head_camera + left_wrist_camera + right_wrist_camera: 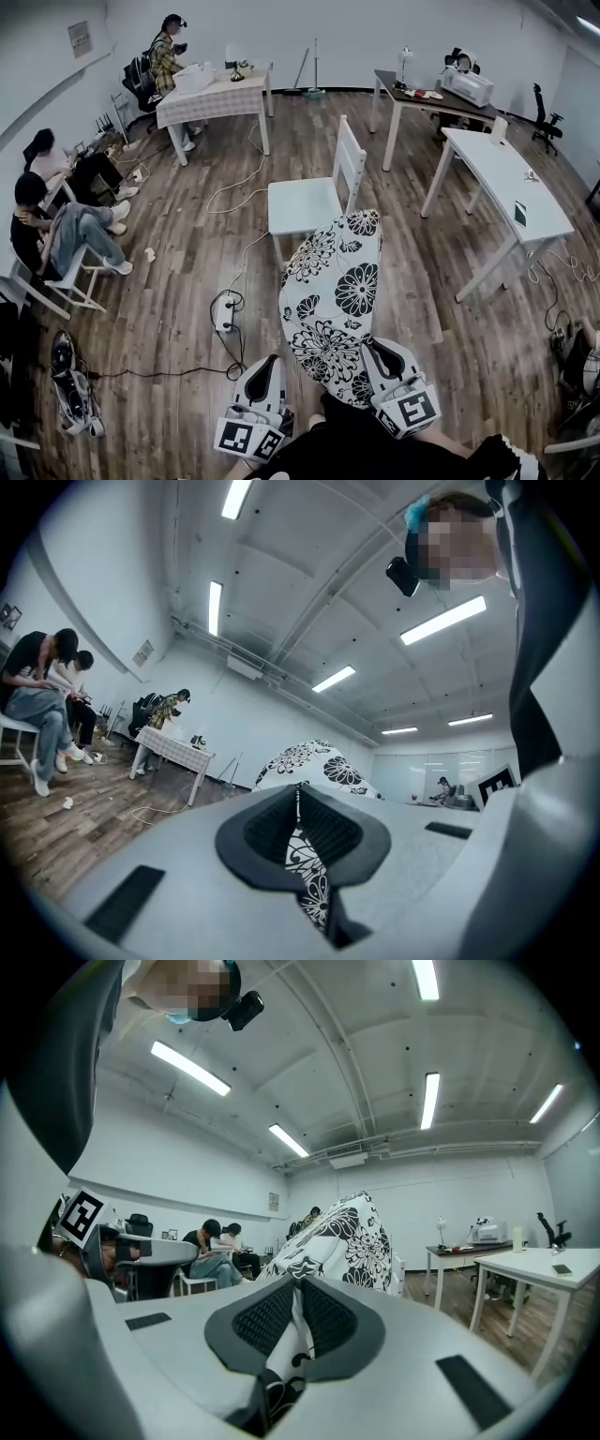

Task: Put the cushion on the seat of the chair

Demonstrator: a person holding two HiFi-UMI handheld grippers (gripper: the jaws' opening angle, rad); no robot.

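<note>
A white cushion with black flower print (pixel 336 291) hangs in the air in front of me, its far end near the front of a white chair (pixel 314 197) with a bare seat. My left gripper (pixel 272 367) is shut on the cushion's near left corner and my right gripper (pixel 377 354) on its near right corner. In the left gripper view the printed cloth (pixel 300 846) is pinched between the jaws of the left gripper (pixel 302 832). The right gripper view shows the cushion (pixel 342 1237) rising ahead, its edge clamped by the right gripper (pixel 297 1314).
White tables (pixel 506 183) stand to the right, another table (pixel 417 98) at the back, a checked-cloth table (pixel 211 94) at the back left with a person beside it. Two people sit at the left wall (pixel 56 220). A power strip (pixel 225 311) and cables lie on the wooden floor.
</note>
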